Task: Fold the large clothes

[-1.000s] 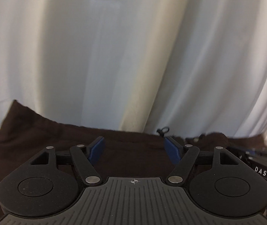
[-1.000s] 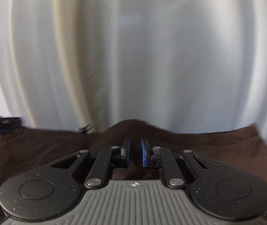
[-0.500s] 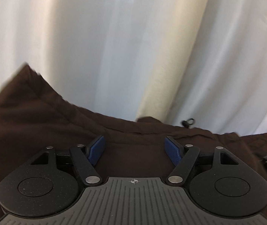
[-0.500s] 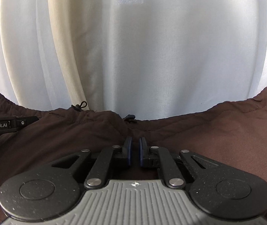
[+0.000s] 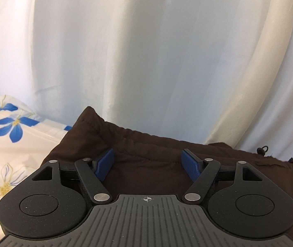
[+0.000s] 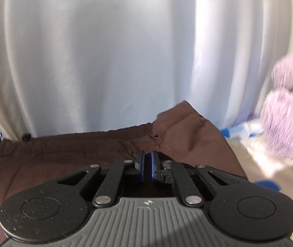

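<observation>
Surface: a bed sheet (image 5: 12,144), cream with blue and white flowers (seen at the left edge of the left wrist view, and blurred at the right of the right wrist view).
Lying on it: a dark brown garment (image 5: 146,164), rumpled, with a seamed corner (image 6: 185,111) raised.
Also there: a blurred lilac fluffy thing (image 6: 286,123) beside the garment.

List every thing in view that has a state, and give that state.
Left tool: open, over the dark brown fabric garment, gripping nothing.
Right tool: nearly closed; grip on the garment's edge unclear.
Dark brown fabric garment: spread out, creased, corner raised.
White curtain: hanging in folds.
</observation>
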